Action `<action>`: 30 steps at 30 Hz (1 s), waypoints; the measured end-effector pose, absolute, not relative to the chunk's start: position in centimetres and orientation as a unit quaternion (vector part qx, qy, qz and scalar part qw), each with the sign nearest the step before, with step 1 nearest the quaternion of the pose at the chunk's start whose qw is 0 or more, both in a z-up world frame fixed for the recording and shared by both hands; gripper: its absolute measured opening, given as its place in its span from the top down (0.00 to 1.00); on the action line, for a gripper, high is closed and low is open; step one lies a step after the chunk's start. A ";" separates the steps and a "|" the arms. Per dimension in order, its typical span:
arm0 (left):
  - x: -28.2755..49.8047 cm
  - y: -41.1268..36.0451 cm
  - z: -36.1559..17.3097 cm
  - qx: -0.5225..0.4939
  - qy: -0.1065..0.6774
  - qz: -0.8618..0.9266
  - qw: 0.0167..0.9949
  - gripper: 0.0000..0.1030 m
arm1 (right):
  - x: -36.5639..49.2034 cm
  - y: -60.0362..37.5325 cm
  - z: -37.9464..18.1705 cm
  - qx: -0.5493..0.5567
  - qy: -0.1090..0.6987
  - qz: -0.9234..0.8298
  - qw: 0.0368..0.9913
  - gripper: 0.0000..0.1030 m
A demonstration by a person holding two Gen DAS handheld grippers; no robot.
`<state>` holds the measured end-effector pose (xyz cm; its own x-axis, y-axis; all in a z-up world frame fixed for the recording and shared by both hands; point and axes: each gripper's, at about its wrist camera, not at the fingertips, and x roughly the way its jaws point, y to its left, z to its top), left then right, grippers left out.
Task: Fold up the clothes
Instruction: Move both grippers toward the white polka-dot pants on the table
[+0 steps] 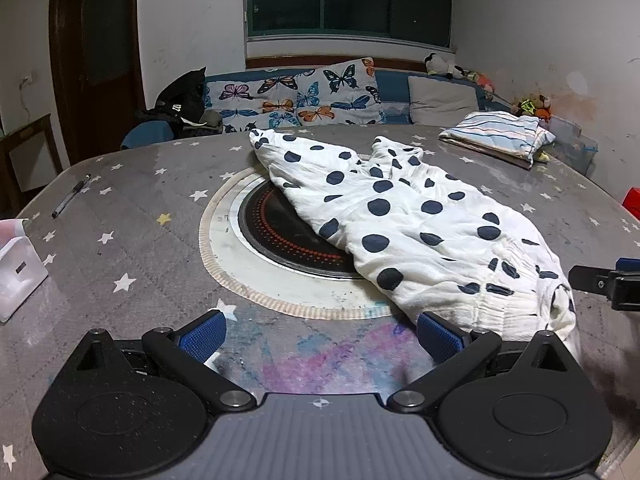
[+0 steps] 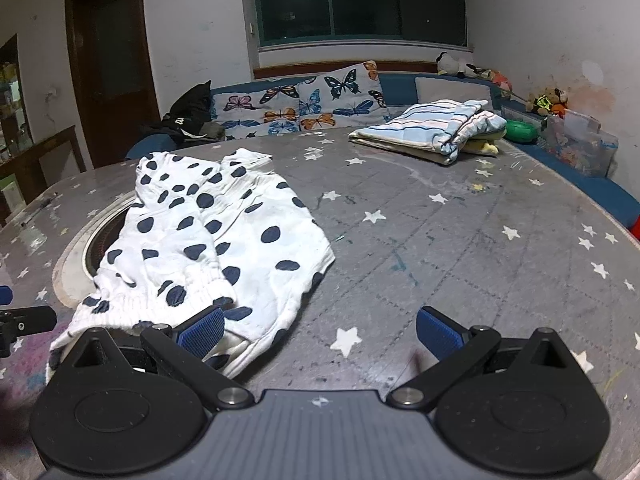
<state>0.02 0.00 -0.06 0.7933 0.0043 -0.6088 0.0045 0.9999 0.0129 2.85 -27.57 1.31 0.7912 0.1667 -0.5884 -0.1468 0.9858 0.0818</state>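
My left tongs (image 1: 320,334) and right tongs (image 2: 320,332) both gape wide, empty, ribbed blue pads low over the star-printed grey counter (image 2: 460,232). The crumpled white polka-dot garment (image 1: 404,224), soft crinkled cotton with an elastic waistband, sprawls toward twelve o'clock, half hiding the round black burner (image 1: 280,232); folded striped cloth (image 2: 432,128) lies at one o'clock.

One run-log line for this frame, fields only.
left gripper: open, empty | right gripper: open, empty | polka-dot pants: unfolded on table | striped clothes: folded, far side

Burner (image 1: 280,232) half under garment (image 1: 400,220)
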 end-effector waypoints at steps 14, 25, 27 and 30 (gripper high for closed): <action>-0.8 -1.0 0.2 0.011 0.311 -0.013 0.950 0.00 | 1.7 -27.1 1.4 0.015 0.308 0.085 0.947 0.00; -1.5 -2.0 0.5 0.022 0.301 -0.033 0.953 0.00 | 1.1 -27.4 1.6 0.020 0.307 0.093 0.947 0.00; -1.6 -2.2 0.6 0.025 0.299 -0.037 0.953 0.00 | 1.0 -27.4 1.6 0.021 0.306 0.094 0.947 0.00; -1.6 -2.7 0.8 0.031 0.295 -0.044 0.954 0.00 | 1.0 -27.5 1.7 0.022 0.306 0.093 0.947 0.00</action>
